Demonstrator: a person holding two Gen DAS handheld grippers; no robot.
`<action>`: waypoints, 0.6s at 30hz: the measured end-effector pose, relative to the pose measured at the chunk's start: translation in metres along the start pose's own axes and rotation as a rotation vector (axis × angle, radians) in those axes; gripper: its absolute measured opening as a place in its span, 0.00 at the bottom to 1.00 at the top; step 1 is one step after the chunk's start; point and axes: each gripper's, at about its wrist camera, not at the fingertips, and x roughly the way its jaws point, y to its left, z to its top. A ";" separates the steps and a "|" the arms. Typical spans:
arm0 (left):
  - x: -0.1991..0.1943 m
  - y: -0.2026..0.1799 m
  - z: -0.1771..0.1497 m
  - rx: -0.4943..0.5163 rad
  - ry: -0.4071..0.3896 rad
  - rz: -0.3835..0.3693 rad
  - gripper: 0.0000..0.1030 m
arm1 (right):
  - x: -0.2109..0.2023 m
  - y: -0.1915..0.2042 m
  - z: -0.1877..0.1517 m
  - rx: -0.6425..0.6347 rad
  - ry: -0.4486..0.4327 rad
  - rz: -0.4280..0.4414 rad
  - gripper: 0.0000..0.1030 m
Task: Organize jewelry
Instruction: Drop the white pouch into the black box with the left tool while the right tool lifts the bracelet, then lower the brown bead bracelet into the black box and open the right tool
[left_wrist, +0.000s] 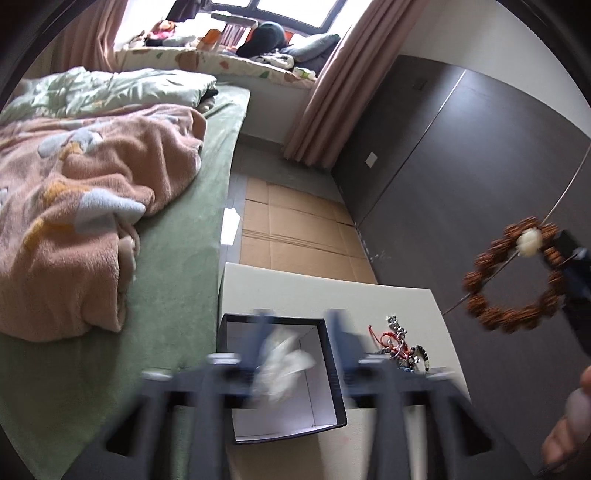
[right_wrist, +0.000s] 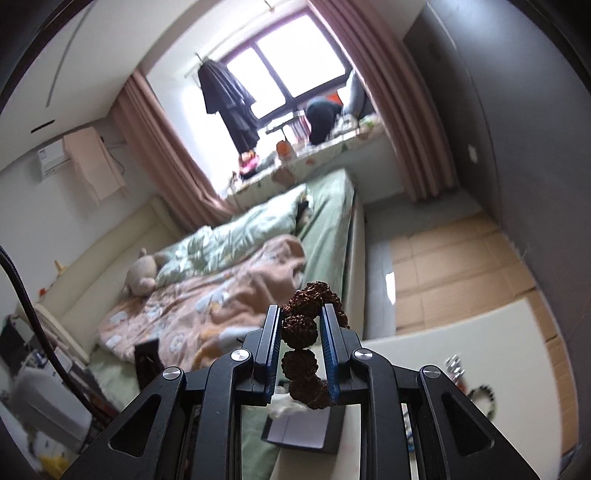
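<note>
Your left gripper (left_wrist: 299, 354) is motion-smeared; its fingers stand apart over the black box (left_wrist: 338, 376), pressing nothing. A pale blurred thing (left_wrist: 282, 365) between them cannot be identified. The jewelry tangle (left_wrist: 400, 345) is half hidden behind the right finger. The white table (left_wrist: 369, 295) sits against a green-sheeted bed (left_wrist: 177, 295); cardboard (left_wrist: 295, 225) covers the floor, and a dark wall runs alongside. Your right gripper (right_wrist: 300, 345) clamps the brown bead bracelet (right_wrist: 300, 332), rough knobbly beads with one cream bead (left_wrist: 529, 240), held in air above the table's right edge.
</note>
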 end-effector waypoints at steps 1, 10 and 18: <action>-0.002 0.002 0.000 -0.010 -0.015 -0.001 0.67 | 0.007 0.000 -0.003 0.002 0.015 0.006 0.22; -0.009 0.023 0.004 -0.080 -0.031 0.066 0.67 | 0.063 -0.007 -0.037 0.032 0.162 0.022 0.22; -0.015 0.038 0.004 -0.123 -0.035 0.078 0.67 | 0.098 -0.001 -0.064 0.018 0.262 0.021 0.22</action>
